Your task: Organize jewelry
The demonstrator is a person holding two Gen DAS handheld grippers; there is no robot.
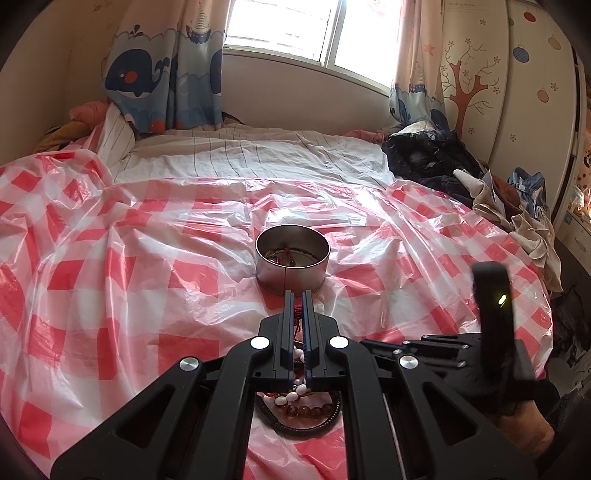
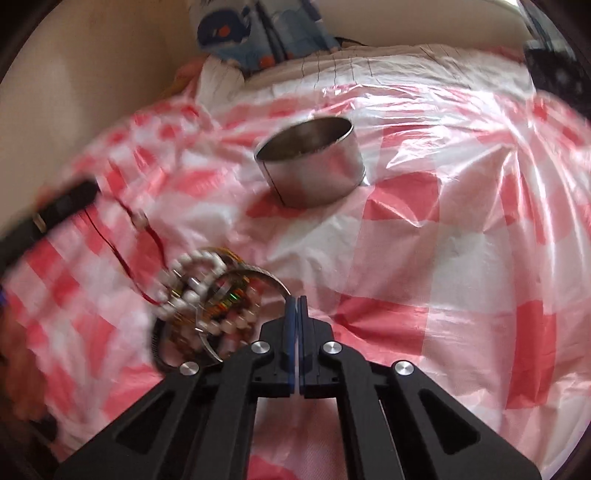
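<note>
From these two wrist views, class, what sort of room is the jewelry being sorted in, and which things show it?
Most likely a child's bedroom. The work surface is a bed with a striped sheet under a red-checked plastic cover, whale-print curtains hang by the window, and clothes are heaped beside a decorated wardrobe.

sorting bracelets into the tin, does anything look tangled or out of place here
Yes. The jewelry pile on the checked plastic sheet is one tangled heap: white bead strands, a metal bangle and a red cord overlap. The left gripper is shut on red cord. The tin stands upright.
</note>
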